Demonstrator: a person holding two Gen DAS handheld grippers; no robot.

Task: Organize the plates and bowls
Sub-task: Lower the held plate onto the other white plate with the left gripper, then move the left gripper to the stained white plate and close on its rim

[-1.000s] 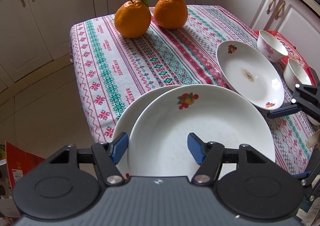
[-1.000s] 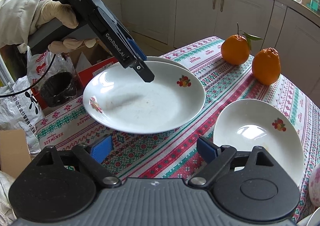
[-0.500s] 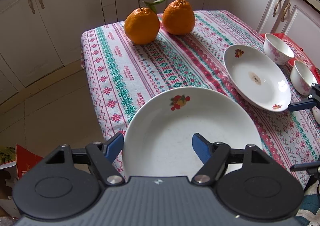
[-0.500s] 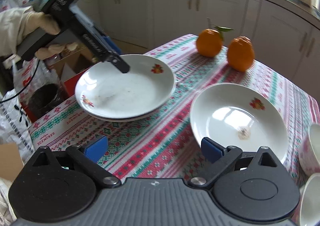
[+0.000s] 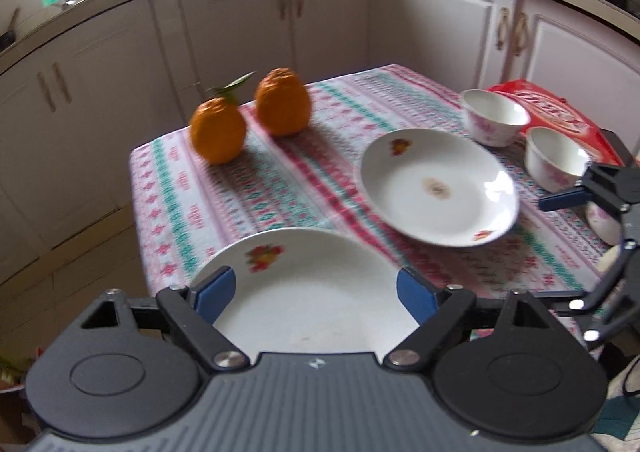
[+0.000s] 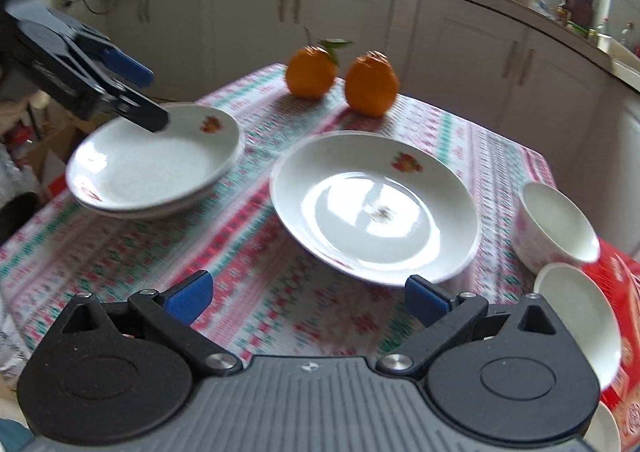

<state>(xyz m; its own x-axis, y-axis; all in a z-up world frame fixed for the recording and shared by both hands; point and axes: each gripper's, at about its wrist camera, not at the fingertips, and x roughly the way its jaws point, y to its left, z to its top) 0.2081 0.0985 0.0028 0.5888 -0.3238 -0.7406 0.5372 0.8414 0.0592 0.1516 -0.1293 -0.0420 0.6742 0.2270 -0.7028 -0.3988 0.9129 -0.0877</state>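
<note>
Left wrist view: left gripper (image 5: 314, 292) over the near rim of the stacked plates (image 5: 304, 284) at 6 o'clock, jaws opening, blue pads either side of the rim and apparently clear of it, though blur leaves contact uncertain. Single plate (image 5: 436, 187) at 2 o'clock on the patterned tabletop (image 5: 280, 187), brown speck at its centre. Two small bowls (image 5: 496, 121) at 1 to 2 o'clock, just beside a red packet (image 5: 552, 111). Two oranges (image 5: 218, 131) at 11 to 12 o'clock, close together near the far edge.

Right wrist view: right gripper (image 6: 308, 298) with jaws opening, spread wide, nothing but cloth between them; single plate (image 6: 374, 207) at 1 o'clock, its near rim just beyond the right pad. Stacked plates (image 6: 156, 167) at 10 o'clock, left gripper (image 6: 136, 91) above their far-left rim. Bowls (image 6: 556, 228) at 3 o'clock.
</note>
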